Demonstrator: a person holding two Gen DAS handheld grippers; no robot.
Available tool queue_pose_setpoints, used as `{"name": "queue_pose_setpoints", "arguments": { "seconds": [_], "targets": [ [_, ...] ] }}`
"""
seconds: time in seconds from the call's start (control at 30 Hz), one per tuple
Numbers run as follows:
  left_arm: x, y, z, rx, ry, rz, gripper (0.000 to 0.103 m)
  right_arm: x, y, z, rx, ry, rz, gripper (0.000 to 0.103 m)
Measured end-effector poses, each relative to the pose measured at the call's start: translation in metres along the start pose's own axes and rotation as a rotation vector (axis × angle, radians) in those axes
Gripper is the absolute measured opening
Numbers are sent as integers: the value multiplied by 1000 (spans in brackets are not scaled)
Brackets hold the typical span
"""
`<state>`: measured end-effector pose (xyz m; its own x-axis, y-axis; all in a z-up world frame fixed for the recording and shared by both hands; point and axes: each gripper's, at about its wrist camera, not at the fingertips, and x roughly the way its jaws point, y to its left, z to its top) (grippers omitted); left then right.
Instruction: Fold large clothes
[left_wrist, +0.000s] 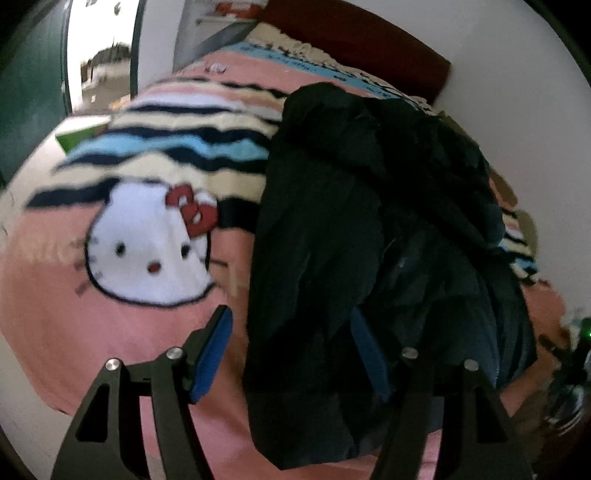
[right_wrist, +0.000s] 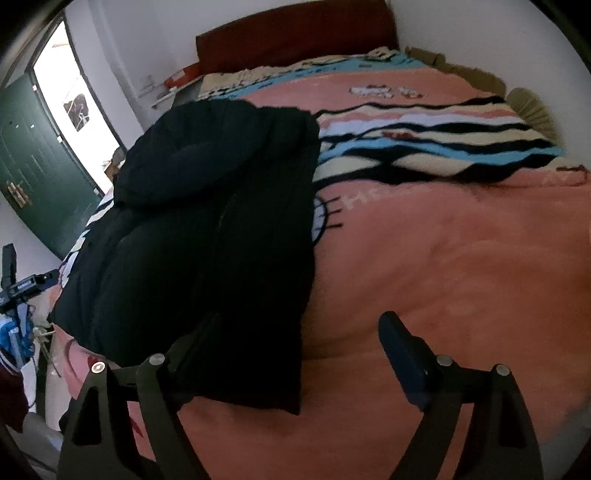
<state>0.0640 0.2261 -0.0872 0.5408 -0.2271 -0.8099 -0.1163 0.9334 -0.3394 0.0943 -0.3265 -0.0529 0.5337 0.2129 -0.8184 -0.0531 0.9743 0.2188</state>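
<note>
I see both fingers released: left gripper (left_wrist: 291, 354) straddles the jacket (left_wrist: 369, 236) hem; right gripper (right_wrist: 295, 350) straddles its lower-centre corner.

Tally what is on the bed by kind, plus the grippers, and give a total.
Black jacket: 1
Cartoon-cat blanket: 1
Grippers: 2, the left gripper and the right gripper, both with jaws open
Total: 4
</note>
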Motion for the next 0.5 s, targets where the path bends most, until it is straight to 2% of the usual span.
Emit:
{"name": "queue_pose_setpoints", "arguments": {
  "seconds": [0.17,0.37,0.5],
  "targets": [
    [15,18,-7,-94,24,-53,65,16,6,0,-6,24,25,90],
    [35,29,-15,-115,66,-104,65,35,11,-2,-11,73,33,94],
    [43,30,-20,-110,85,-112,69,49,13,-3,-4,103,36,95]
  ]
}}
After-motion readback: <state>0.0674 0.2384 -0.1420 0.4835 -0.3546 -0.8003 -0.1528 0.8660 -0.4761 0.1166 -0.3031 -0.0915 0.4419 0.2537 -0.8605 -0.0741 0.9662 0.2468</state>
